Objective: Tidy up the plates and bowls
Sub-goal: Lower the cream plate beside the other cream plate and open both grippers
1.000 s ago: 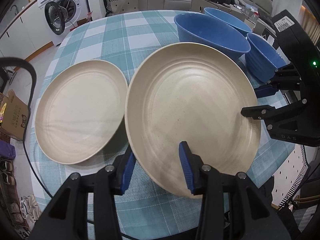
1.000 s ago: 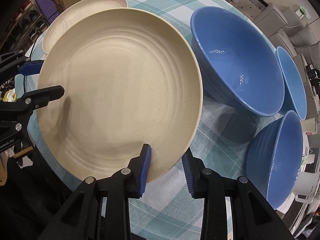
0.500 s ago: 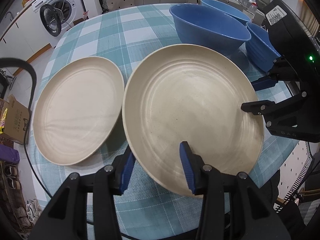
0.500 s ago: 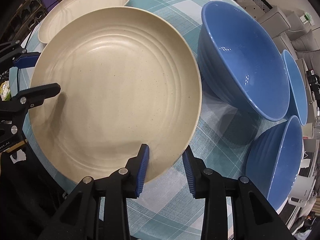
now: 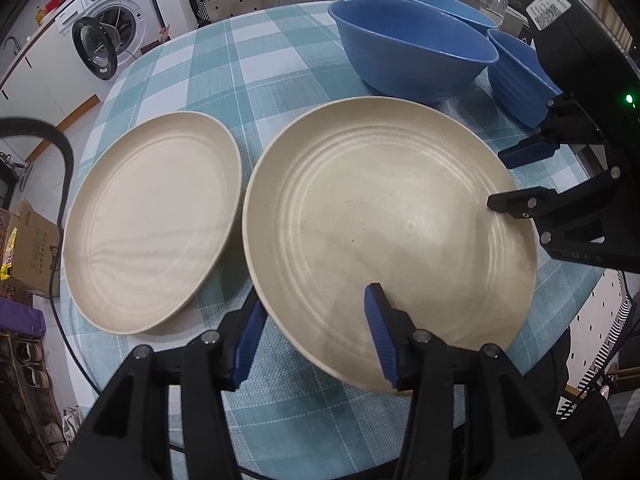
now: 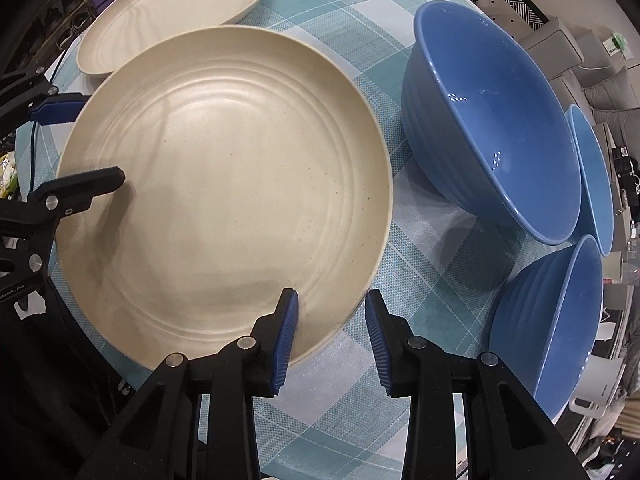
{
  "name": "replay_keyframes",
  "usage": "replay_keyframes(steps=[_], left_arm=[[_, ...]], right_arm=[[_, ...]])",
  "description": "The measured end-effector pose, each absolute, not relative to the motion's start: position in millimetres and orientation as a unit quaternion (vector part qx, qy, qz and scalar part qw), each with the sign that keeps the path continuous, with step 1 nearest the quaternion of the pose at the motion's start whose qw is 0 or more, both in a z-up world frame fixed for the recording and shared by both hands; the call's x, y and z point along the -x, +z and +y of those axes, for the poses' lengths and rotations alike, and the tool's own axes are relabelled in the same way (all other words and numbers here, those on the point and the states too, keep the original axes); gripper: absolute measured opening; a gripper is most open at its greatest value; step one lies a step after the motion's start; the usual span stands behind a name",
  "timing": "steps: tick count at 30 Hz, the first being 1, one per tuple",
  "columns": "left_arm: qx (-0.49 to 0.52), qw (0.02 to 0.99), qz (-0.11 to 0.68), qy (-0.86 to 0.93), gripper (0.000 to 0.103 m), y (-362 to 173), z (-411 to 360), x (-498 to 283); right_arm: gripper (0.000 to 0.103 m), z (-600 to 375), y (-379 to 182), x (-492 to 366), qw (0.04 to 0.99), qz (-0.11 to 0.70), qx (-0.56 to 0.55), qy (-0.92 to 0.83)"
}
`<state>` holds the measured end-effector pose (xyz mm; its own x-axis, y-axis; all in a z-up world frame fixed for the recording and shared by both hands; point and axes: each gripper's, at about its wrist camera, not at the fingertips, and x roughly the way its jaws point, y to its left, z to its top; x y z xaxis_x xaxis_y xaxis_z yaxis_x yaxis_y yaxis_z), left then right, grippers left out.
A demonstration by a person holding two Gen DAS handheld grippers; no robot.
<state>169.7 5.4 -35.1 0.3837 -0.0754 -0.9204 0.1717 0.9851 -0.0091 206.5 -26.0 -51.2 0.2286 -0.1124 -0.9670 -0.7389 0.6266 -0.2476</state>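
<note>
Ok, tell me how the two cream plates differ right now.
The near plate looks larger than the far plate. The near plate has both tools astride its rim, the left tool opening; the far plate has none. The near plate sits beside the blue bowls, the far plate away from them. Both are cream, ridged, empty.

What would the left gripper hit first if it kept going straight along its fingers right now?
Most likely the rim of the larger cream plate. The left gripper straddles that rim with jaws opening, one finger over the plate, one outside it. Just beyond lies the checked tablecloth; depth is hard to judge.
</note>
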Motion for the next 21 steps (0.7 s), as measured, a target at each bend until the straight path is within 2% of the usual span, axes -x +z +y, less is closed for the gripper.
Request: replay_keyframes(steps=[10, 13, 19, 21], left_arm=[[-0.03, 0.84, 0.539, -0.062, 0.051, -30.3, 25.0, -161.3], [-0.023, 0.842, 0.535, -0.063, 0.056, -31.3, 27.5, -158.9], [-0.01, 0.853, 0.519, -0.059, 0.058, -27.7, 40.1, -150.2], [-0.002, 0.86, 0.507, -0.053, 0.061, -22.2, 48.6, -145.4]], right_arm=[[0.035, -36.7, -41.1, -198.2, 0.695, 0.581, 0.346, 0.243], [0.035, -40.2, -37.8, -196.8, 0.7, 0.579, 0.338, 0.247], [0.037, -50.6, -18.9, -191.8, 0.716, 0.568, 0.298, 0.275], [0.049, -53.2, -9.7, -190.3, 0.723, 0.564, 0.269, 0.292]])
